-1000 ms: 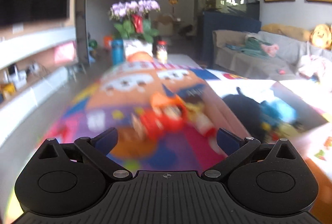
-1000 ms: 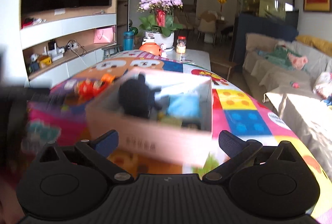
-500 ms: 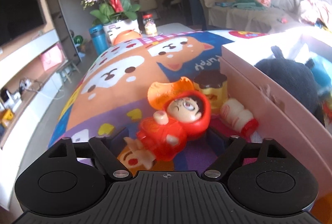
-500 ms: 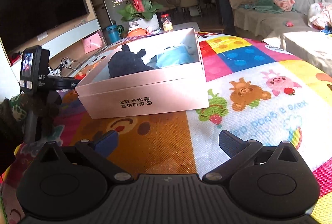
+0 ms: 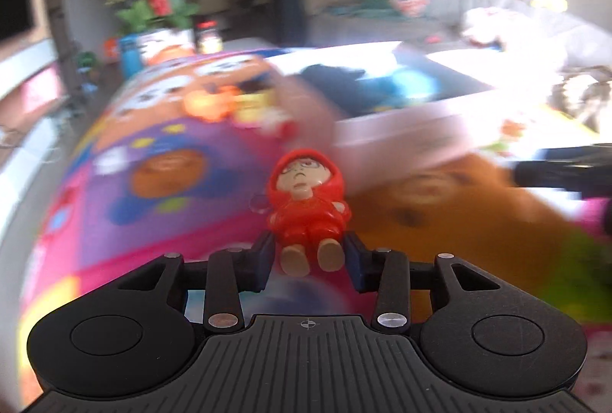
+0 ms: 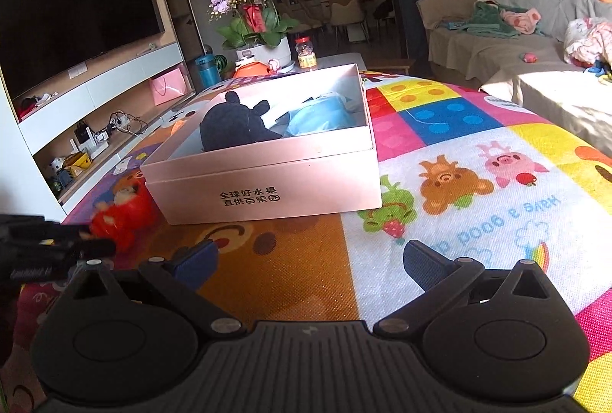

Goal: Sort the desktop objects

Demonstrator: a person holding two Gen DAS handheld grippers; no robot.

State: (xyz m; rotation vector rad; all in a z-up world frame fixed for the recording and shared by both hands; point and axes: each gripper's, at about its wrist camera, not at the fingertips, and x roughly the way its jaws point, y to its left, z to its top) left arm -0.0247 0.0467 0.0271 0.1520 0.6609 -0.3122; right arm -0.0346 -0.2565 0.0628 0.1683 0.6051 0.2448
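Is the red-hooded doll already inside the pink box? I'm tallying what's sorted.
No, the red-hooded doll sits between the left gripper fingers, outside the pink box.

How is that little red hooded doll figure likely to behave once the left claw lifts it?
The glossy red hooded doll figure looks like hard moulded plastic, so probably stiff and light. The left claw is closing around its lower body, with the big head well above the pads, so it may tip or pivot. The shiny rounded surface could be slippery.

left gripper point(image 5: 309, 262) closing | red hooded doll point(image 5: 306, 206) between pads
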